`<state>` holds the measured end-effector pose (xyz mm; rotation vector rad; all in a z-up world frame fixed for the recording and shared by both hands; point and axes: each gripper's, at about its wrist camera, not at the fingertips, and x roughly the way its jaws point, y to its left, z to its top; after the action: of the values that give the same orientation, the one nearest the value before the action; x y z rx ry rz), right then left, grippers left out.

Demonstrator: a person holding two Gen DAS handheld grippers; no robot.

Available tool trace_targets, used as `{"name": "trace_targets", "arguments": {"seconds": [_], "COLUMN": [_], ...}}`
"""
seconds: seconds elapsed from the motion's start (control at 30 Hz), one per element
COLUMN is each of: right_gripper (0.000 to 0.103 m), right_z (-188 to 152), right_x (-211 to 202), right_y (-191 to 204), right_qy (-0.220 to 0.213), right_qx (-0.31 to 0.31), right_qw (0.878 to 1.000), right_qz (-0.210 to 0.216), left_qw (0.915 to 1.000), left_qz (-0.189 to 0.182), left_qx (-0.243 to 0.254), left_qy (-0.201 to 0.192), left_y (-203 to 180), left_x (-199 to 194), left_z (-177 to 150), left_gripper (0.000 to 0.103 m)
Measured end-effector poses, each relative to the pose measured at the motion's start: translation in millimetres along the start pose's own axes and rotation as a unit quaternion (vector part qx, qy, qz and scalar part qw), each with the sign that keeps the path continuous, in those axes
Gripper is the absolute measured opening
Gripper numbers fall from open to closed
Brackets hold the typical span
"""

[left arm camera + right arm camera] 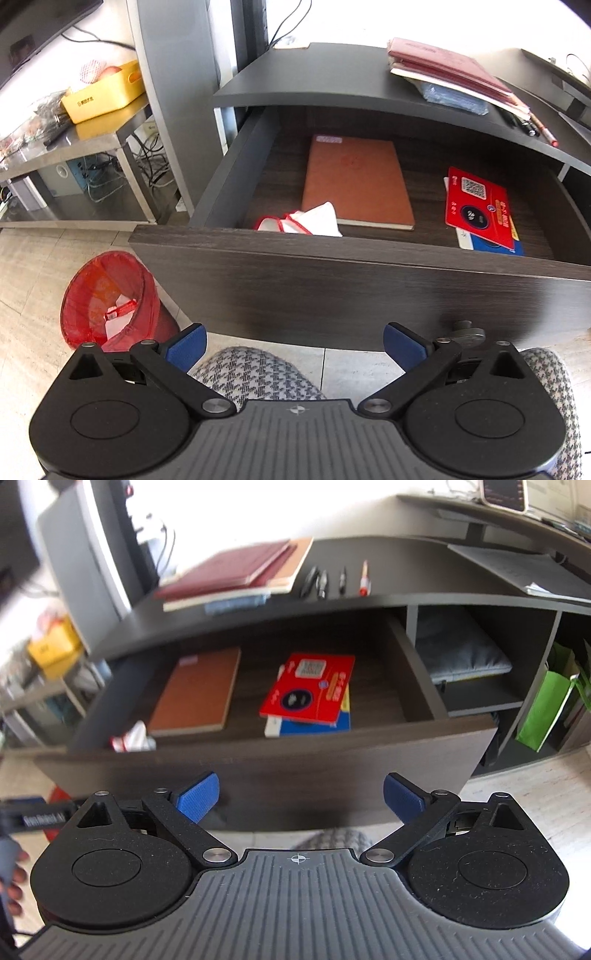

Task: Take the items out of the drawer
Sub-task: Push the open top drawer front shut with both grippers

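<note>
The dark wooden drawer (369, 280) (258, 775) stands pulled out under the desk top. Inside lie an orange-brown notebook (354, 181) (199, 690), a red card with a QR code (476, 206) (310, 686) on a blue-and-white packet (495, 247) (314, 725), and a white tissue pack with red trim (299, 223) (133, 738) at the front left corner. My left gripper (293, 347) hangs open in front of the drawer face, below its top edge. My right gripper (301, 797) is open too, before the drawer front, with nothing between its fingers.
On the desk top (314, 81) rest stacked maroon books (450, 70) (236, 572) and several pens (332, 579). A red-lined waste bin (110, 299) stands on the floor left of the drawer. Checked trouser knees (255, 376) sit below it. Shelves with a green bag (543, 705) lie right.
</note>
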<state>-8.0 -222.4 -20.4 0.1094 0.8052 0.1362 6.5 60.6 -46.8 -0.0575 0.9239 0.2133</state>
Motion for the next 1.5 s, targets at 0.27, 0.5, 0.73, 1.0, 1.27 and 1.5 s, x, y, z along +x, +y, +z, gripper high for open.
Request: {"name": "trace_targets", "arguments": {"seconds": [0.27,0.5,0.73,1.0,1.27,1.5], "right_gripper": [0.099,0.099,0.099,0.100,0.100,0.100], "right_z": [-2,8,19,21,32,50], "right_x": [24,44,56,66,78,104], "right_y": [3,1,1,2,6,10], "right_qy": [0.035,0.047,0.044,0.046,0.042,0.022], "right_qx": [-0.022,-0.033,-0.045,-0.054,-0.057,-0.065], "right_qw": [0.999,0.997,0.997,0.996,0.996,0.995], "right_qz": [-0.024,-0.047,-0.054,-0.054,-0.059,-0.066], "left_qw": [0.9999,0.9997,0.9997,0.9995,0.9996,0.9995], "left_qz": [-0.002,0.000,-0.001,-0.006,-0.013,-0.011], "left_qx": [-0.001,-0.007,-0.015,-0.023,-0.024,-0.029], "left_qy": [0.017,0.021,0.021,0.022,0.012,-0.005], "left_y": [0,1,3,4,0,-8], "left_x": [17,28,35,41,57,79], "left_z": [6,14,19,27,46,74], "left_gripper": [0.101,0.101,0.102,0.102,0.102,0.102]}}
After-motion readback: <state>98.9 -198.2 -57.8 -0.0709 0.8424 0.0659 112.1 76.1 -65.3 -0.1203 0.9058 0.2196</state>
